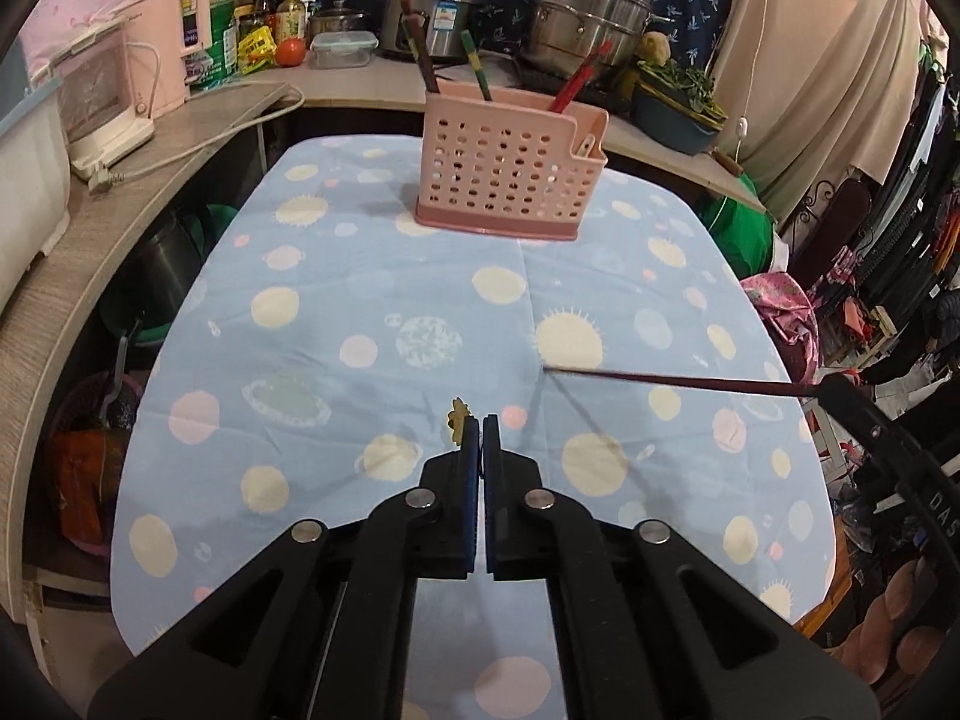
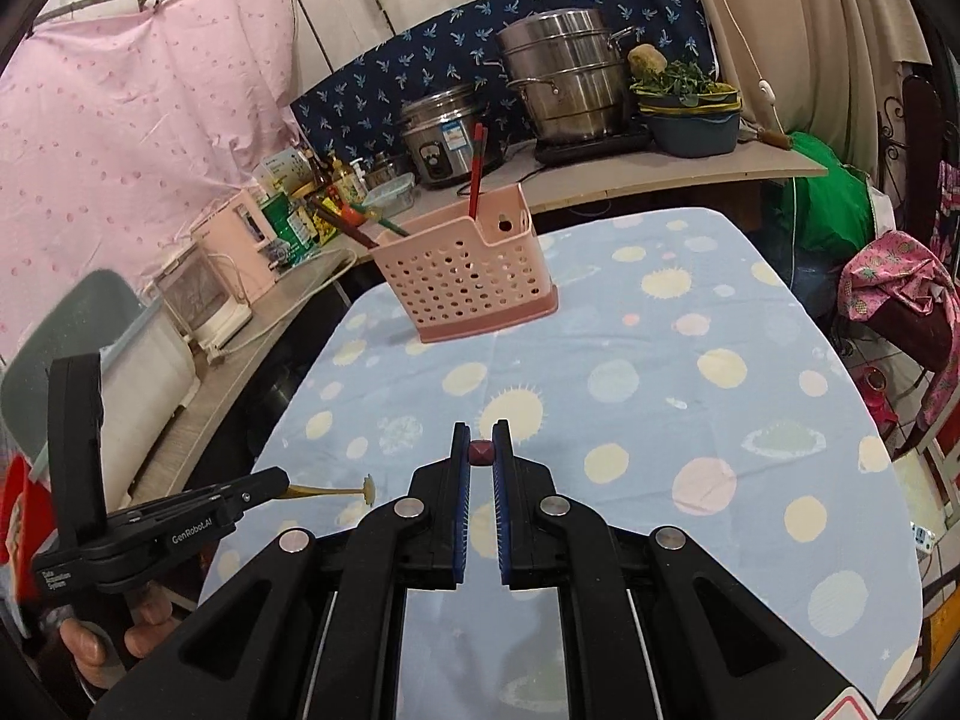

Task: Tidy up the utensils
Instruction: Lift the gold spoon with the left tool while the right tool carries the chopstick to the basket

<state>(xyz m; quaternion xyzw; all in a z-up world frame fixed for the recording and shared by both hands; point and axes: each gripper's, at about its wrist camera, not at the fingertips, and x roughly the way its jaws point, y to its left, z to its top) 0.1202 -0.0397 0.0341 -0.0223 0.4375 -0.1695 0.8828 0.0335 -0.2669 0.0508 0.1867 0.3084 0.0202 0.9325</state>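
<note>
A bench under a pale blue cloth printed with cream and pink dots (image 1: 384,324) carries a pink perforated plastic utensil caddy (image 1: 510,171) near its far edge. In the caddy stand a dark brown pair of chopsticks (image 1: 423,63), a green-handled utensil (image 1: 477,69) and a red pair of chopsticks (image 1: 579,81). Behind the caddy a curved wooden counter (image 1: 360,84) holds a steel rice cooker (image 1: 435,18), a stacked steel steamer pot (image 1: 585,12) and bottles and jars; a pink curtain (image 2: 138,108) hangs to the caddy's left.

The left gripper (image 1: 481,426), well short of the caddy above the cloth, has its fingers pressed almost together on a thin yellowish utensil with a flower-shaped end (image 1: 457,420). The right gripper (image 2: 481,438), also well short of the caddy, has its fingers slightly apart, pinching a dark red chopstick (image 2: 481,453), which in the left wrist view runs level above the cloth.
</note>
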